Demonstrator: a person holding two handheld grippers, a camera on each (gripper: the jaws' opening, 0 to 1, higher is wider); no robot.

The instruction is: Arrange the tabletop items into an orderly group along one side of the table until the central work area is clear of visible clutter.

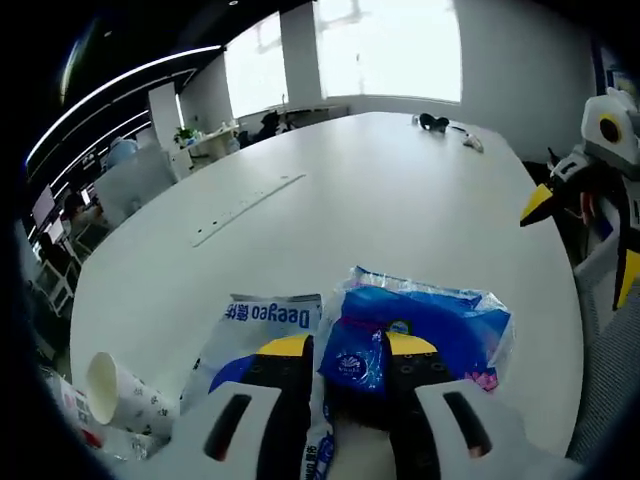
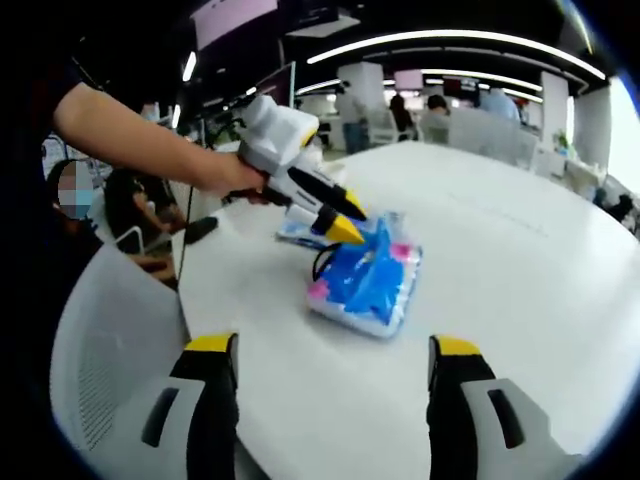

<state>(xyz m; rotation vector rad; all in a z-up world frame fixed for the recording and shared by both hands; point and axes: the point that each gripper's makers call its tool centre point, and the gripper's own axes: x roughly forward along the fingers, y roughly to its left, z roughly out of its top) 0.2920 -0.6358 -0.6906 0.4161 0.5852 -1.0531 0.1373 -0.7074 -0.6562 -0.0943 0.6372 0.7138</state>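
Note:
My left gripper (image 1: 348, 345) is shut on the near end of a blue plastic tissue pack (image 1: 440, 320), which lies on the white table (image 1: 380, 200). A white "Deeyeo" packet (image 1: 262, 322) lies beside the pack and partly under it, on its left. A paper cup (image 1: 112, 388) lies on its side at the lower left. In the right gripper view a hand holds the left gripper (image 2: 347, 220) down on the blue pack (image 2: 365, 285), with the white packet (image 2: 292, 237) behind it. My right gripper (image 2: 332, 346) stands open and empty, short of the pack.
Small dark items (image 1: 432, 122) sit at the table's far end, and a long cable slot (image 1: 245, 208) runs across its middle. A grey chair (image 2: 105, 340) stands at the table edge near my right gripper (image 1: 583, 240). People sit in the office beyond.

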